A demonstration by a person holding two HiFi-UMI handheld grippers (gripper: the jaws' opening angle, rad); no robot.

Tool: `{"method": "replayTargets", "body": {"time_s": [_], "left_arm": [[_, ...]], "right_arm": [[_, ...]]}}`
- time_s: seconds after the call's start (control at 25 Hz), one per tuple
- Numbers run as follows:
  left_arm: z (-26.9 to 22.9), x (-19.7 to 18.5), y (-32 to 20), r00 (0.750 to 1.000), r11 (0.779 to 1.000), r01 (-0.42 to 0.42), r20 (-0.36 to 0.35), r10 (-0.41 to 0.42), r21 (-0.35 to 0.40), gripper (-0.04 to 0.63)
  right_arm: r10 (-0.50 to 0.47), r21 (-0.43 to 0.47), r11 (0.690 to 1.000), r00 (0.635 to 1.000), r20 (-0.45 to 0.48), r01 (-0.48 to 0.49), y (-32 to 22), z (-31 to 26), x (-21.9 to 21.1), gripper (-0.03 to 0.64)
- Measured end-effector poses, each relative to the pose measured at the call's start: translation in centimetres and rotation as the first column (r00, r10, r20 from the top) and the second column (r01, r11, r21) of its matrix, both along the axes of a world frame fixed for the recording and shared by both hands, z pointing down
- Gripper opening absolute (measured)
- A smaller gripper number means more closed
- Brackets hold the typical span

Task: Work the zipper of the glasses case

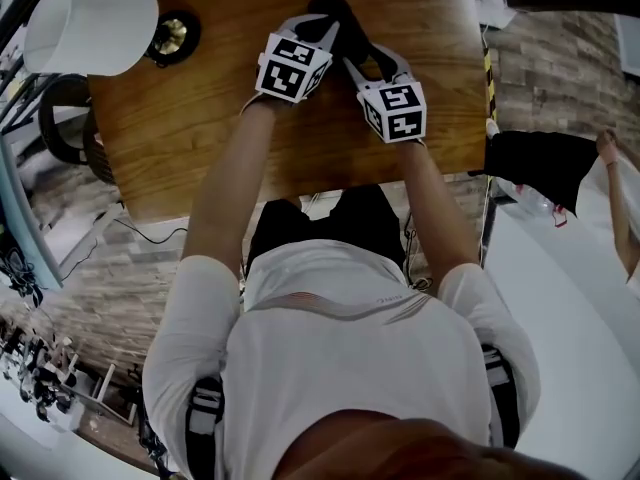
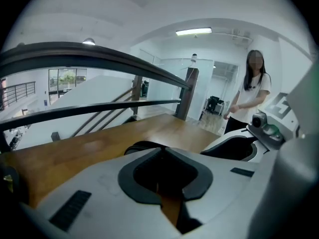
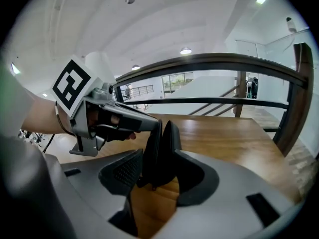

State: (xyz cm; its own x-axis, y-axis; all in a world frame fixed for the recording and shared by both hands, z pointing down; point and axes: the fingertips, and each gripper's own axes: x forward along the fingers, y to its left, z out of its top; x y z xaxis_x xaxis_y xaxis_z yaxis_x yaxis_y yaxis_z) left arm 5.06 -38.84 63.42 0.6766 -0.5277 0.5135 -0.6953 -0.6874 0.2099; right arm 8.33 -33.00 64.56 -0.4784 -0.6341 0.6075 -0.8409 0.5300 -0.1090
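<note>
1. Head view: a black glasses case (image 1: 333, 10) sits at the far middle of the wooden table (image 1: 200, 138). The left gripper (image 1: 318, 30) and right gripper (image 1: 355, 53) meet on it.
2. Left gripper view: the jaws are pressed together just over the table, with the case beyond them.
3. Right gripper view: the jaws clamp the case, which stands on edge above the table.

Wooden table (image 1: 190, 128); white cylinder (image 1: 90, 28) and brass disc (image 1: 172, 36) near its corner; dark railing (image 3: 209, 61); standing person (image 2: 251, 96) beyond

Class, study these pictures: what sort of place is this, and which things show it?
Probably a bright indoor workspace on an upper level or mezzanine: a wooden table stands by a dark handrail, with a ceiling strip light and glass partitions beyond.
</note>
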Motion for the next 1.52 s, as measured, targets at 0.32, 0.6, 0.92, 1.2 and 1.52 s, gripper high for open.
{"method": "replayTargets", "body": {"time_s": [0.32,0.6,0.92,1.2,1.52], "left_arm": [[0.1,0.8,0.0,0.999,1.0,-0.003,0.042,0.002,0.012,0.031],[0.1,0.5,-0.1,1.0,1.0,0.001,0.029,-0.001,0.005,0.031],[0.2,0.4,0.0,1.0,1.0,-0.001,0.011,0.001,-0.005,0.031],[-0.1,0.0,-0.3,1.0,1.0,0.01,-0.015,-0.01,-0.028,0.031],[-3.0,-1.6,0.0,0.998,0.999,0.04,-0.046,-0.041,-0.003,0.032]], "right_arm": [[0.003,-0.027,1.0,1.0,0.01,-0.002,0.6,0.1,0.7,0.38],[-0.05,-0.174,0.983,0.998,0.031,0.055,0.6,3.1,0.0,0.487],[-0.049,-0.173,0.984,0.999,0.01,0.05,-0.9,4.1,-0.9,0.449],[-0.003,-0.155,0.988,0.999,0.034,0.008,-1.2,2.9,-1.5,0.347],[0.037,-0.115,0.993,0.997,0.07,-0.028,-1.3,1.4,-1.3,0.299]]}}
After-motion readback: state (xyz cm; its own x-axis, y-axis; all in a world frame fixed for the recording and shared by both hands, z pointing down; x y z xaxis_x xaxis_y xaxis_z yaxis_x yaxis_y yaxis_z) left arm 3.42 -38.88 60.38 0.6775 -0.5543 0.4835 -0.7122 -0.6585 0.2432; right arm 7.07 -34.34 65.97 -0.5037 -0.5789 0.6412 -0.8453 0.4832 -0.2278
